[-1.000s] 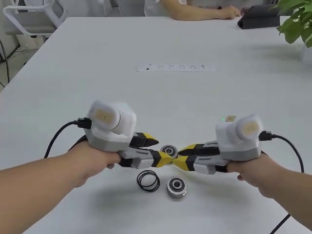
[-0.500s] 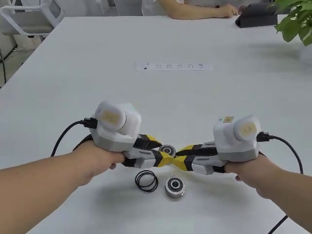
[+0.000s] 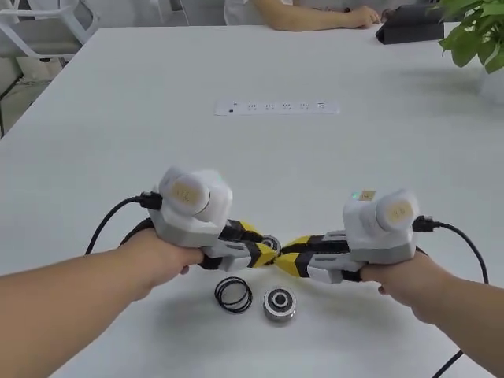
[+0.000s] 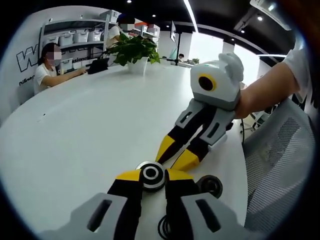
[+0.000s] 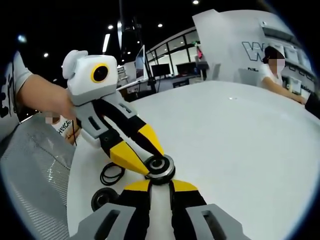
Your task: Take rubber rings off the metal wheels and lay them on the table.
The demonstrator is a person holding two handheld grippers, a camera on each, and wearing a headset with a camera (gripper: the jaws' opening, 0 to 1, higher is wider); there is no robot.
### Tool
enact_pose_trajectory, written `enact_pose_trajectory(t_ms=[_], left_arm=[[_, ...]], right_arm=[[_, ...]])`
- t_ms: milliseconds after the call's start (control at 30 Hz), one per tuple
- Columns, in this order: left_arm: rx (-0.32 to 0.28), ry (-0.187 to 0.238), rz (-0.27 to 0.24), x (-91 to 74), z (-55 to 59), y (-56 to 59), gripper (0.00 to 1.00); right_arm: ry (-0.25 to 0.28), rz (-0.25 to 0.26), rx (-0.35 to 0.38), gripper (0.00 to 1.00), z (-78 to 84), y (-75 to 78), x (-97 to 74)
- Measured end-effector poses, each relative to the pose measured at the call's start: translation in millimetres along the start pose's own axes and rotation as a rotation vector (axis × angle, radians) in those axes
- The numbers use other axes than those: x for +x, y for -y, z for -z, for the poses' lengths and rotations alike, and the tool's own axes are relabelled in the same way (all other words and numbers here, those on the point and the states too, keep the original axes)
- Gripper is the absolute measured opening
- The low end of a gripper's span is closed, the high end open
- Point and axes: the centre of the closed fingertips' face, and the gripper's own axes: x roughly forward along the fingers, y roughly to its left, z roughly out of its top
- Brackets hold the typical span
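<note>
Two metal wheels — the held wheel (image 3: 270, 242) and the lying wheel (image 3: 279, 303). Black rubber rings (image 3: 234, 294) overlap, at least two. Two grippers — left gripper (image 3: 266, 252), right gripper (image 3: 283, 263); one power strip (image 3: 277, 107).

head view looks down — gripper views, close, face across one wheel (image 4: 151, 176)

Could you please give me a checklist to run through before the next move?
1. Wheel clamped by left gripper: ok.
2. Right gripper brought up to that wheel: ok.
3. Its fingers gripping a ring on the wheel: cannot tell.
4. Bare table near the loose rings for laying another: ok.
5. Second wheel lying apart from both grippers: ok.
</note>
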Motion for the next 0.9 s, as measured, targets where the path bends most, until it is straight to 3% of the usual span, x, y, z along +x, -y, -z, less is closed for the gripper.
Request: enact_pose_trajectory(t_ms=[233,733,833,900], left_arm=[[0.083,-0.012,-0.029,0.2,0.7,0.3,0.10],[0.055,0.012,-0.070,-1.7,0.0,-2.1,0.07],[0.056,0.013,-0.073,-1.6,0.0,-2.3,0.07],[0.055,0.012,-0.074,-1.2,0.2,-2.8,0.07]], right_arm=[[0.001,0.005,-0.001,0.11,-0.1,0.2,0.5],[-0.003,0.036,0.044,0.09,0.8,0.3,0.5],[-0.014,0.042,0.082,0.00,2.8,2.8,-0.4],[-0.006,0.045,0.092,0.00,2.2,3.5,-0.7]])
